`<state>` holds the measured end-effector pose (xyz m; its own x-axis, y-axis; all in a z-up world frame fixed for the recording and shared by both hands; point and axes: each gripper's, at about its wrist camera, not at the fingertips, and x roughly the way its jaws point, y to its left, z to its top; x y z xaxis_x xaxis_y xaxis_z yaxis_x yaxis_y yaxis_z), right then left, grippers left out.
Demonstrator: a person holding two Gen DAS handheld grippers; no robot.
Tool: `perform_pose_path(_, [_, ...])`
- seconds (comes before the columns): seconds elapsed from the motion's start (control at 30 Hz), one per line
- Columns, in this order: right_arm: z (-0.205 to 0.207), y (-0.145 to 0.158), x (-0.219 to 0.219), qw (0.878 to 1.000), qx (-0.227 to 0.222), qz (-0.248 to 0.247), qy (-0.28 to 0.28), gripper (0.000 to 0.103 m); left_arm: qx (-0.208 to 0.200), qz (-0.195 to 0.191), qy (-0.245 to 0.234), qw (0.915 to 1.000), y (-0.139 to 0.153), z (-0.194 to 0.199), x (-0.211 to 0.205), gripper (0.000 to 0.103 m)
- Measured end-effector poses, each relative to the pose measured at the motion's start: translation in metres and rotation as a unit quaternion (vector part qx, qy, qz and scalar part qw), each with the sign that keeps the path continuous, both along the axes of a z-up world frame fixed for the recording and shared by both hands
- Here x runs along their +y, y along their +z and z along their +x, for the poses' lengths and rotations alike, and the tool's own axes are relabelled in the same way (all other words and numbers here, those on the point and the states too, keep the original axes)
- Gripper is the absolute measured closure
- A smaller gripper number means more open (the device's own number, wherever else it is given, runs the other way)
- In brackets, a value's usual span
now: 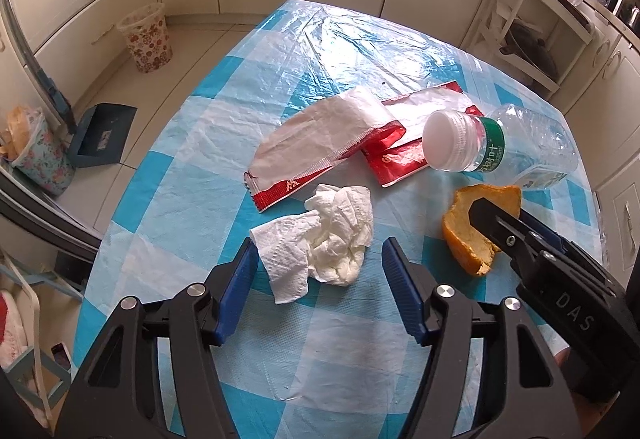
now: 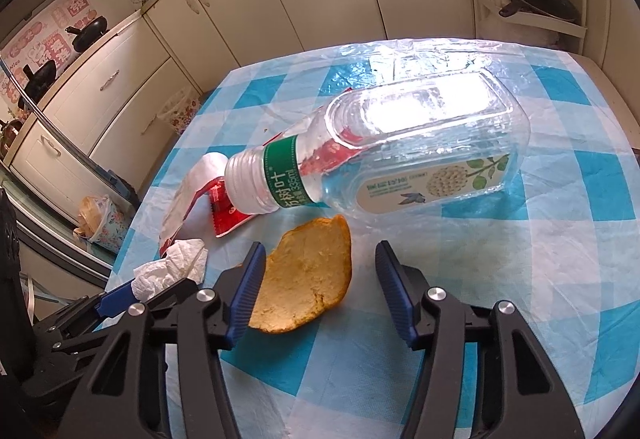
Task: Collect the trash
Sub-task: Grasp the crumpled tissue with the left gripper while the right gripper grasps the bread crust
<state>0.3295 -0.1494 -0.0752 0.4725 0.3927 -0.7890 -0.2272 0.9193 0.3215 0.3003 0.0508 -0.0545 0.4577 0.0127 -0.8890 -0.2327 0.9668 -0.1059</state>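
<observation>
I am holding my left gripper (image 1: 316, 267) spread wide over the crumpled white tissue (image 1: 320, 239), which is lying between its blue pads at the lower centre of the left wrist view. My right gripper (image 2: 320, 275) is also standing open around the orange peel (image 2: 308, 279); the left pad is touching the peel's edge, the right pad is staying apart. Just above the peel, the empty clear plastic bottle (image 2: 400, 151) is lying on its side, its white cap resting on the red-and-white wrappers (image 1: 320, 139). Everything is sitting on the blue checked tablecloth (image 1: 200, 167). A floral wastebasket (image 1: 146, 39) is standing on the floor at upper left.
</observation>
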Motion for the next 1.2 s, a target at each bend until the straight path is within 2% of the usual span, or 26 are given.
perform_pose_path(0.07, [0.0, 0.0, -0.001, 1.0, 0.001, -0.001, 0.001, 0.056, -0.001, 0.001, -0.002, 1.0, 0.0, 0.0, -0.001, 0.042])
perform_pose_path(0.37, [-0.008, 0.002, -0.004, 1.0, 0.002, -0.007, 0.012, 0.076, 0.001, -0.003, -0.013, 0.9999, 0.001, -0.002, -0.006, 0.043])
perform_pose_path(0.4, [-0.009, 0.003, -0.005, 1.0, 0.001, -0.008, 0.013, 0.078, 0.0, -0.004, -0.016, 0.9999, 0.001, -0.003, -0.007, 0.046])
perform_pose_path(0.47, [-0.013, 0.006, -0.008, 1.0, -0.002, -0.011, 0.017, 0.082, 0.001, -0.004, -0.024, 0.9997, 0.001, -0.005, -0.01, 0.06])
perform_pose_path(0.5, [-0.014, 0.007, -0.01, 1.0, -0.004, -0.014, 0.018, 0.083, 0.001, -0.001, -0.029, 0.9996, 0.002, -0.006, -0.012, 0.062])
perform_pose_path(0.57, [-0.02, 0.012, -0.016, 1.0, -0.009, -0.018, 0.019, 0.085, 0.001, -0.002, -0.037, 0.9993, 0.002, -0.008, -0.016, 0.077])
perform_pose_path(0.6, [-0.023, 0.014, -0.019, 1.0, -0.011, -0.02, 0.02, 0.085, 0.001, -0.002, -0.041, 0.9992, 0.002, -0.009, -0.018, 0.079])
perform_pose_path(0.67, [-0.028, 0.019, -0.026, 0.999, -0.015, -0.024, 0.02, 0.086, 0.002, -0.008, -0.051, 0.9987, 0.002, -0.013, -0.02, 0.09])
perform_pose_path(0.87, [-0.048, 0.028, -0.05, 0.999, -0.022, -0.037, 0.021, 0.086, -0.008, -0.029, -0.082, 0.9961, 0.01, -0.03, -0.03, 0.096])
perform_pose_path(0.93, [-0.052, 0.027, -0.057, 0.999, -0.01, -0.036, 0.023, 0.086, -0.014, -0.03, -0.09, 0.9954, 0.015, -0.037, -0.031, 0.096])
perform_pose_path(1.0, [-0.053, 0.026, -0.062, 1.0, -0.001, -0.02, 0.011, 0.072, -0.017, -0.036, -0.093, 0.9948, 0.02, -0.045, -0.028, 0.096])
perform_pose_path(1.03, [-0.053, 0.026, -0.063, 1.0, -0.001, -0.005, 0.003, 0.06, -0.018, -0.041, -0.093, 0.9946, 0.023, -0.049, -0.026, 0.096])
perform_pose_path(1.07, [-0.053, 0.027, -0.062, 1.0, -0.001, 0.004, 0.0, 0.055, -0.019, -0.044, -0.094, 0.9944, 0.025, -0.053, -0.024, 0.096])
perform_pose_path(1.2, [-0.045, 0.024, -0.042, 1.0, -0.005, 0.013, 0.0, 0.054, -0.019, -0.044, -0.1, 0.9939, 0.029, -0.061, -0.02, 0.096])
